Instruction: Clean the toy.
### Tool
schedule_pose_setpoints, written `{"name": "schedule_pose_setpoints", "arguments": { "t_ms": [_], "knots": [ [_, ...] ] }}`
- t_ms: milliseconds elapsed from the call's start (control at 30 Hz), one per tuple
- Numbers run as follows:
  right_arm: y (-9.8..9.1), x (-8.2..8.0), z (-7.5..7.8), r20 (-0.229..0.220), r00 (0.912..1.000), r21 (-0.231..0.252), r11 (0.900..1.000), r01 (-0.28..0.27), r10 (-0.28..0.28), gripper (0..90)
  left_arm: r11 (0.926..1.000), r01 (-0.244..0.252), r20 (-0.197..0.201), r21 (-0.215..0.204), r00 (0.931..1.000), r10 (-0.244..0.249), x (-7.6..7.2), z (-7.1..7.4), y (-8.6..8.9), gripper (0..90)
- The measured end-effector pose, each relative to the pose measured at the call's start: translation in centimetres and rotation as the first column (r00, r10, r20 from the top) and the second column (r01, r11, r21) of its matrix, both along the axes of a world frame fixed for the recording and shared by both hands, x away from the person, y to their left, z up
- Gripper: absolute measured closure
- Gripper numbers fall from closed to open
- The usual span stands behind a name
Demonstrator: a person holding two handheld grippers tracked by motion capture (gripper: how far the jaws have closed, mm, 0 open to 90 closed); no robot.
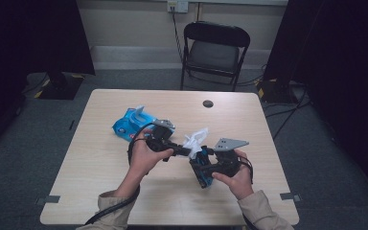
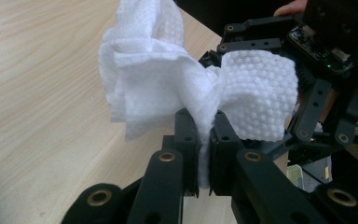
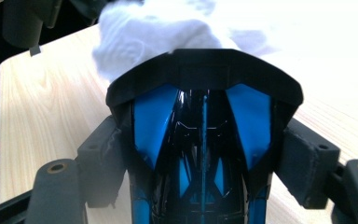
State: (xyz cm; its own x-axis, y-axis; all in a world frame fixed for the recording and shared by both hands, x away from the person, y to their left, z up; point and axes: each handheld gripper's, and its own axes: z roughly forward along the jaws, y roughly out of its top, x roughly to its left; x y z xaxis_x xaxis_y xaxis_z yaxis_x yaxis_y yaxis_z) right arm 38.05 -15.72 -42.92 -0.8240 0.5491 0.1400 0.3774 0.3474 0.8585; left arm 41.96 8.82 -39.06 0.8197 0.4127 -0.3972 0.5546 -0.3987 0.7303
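left gripper (image 2: pixel 205 140) pinching a crumpled white dimpled paper wipe (image 2: pixel 168 79) – right gripper (image 3: pixel 205 154) clamped round a glossy blue-and-black toy car (image 3: pixel 203 154), wipe touching its spoiler end

So there's a white dimpled wipe (image 2: pixel 168 79), all crumpled and bunched, pinched at its lower edge and fanning upward above the bench. Right against it is a glossy black-and-blue toy car (image 3: pixel 203 154) with a black spoiler, held off the bench, tail toward the wipe.
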Motion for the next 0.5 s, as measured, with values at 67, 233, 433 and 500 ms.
{"name": "schedule_pose_setpoints", "arguments": {
  "t_ms": [67, 233, 433, 500],
  "knots": [
    [0.0, 0.0, 0.0, 0.003, 1.0000, -0.002, 1.0000, 0.004, -0.004, 25.4, 1.0000, 0.003, 0.011, 0.003, 0.9999, -0.003, -0.2, 0.0, 0.0, 84.6],
    [0.0, 0.0, 0.0, 0.003, 1.0000, -0.004, 1.0000, 0.001, -0.001, 25.4, 0.9998, 0.017, 0.013, 0.007, 0.9998, -0.017, -0.5, -0.1, 0.3, 84.7],
    [-0.3, 0.2, -0.1, 0.001, 0.9999, -0.003, 0.9999, 0.012, -0.012, 25.5, 0.9998, 0.008, 0.006, 0.017, 1.0000, -0.008, -0.8, -0.6, 1.0, 84.7],
    [-0.4, 0.2, 0.1, 0.000, 0.9999, 0.002, 0.9999, 0.011, -0.011, 25.5, 0.9998, -0.018, 0.005, 0.002, 0.9998, 0.018, -0.7, -0.8, 1.4, 84.6]
  ]
}}
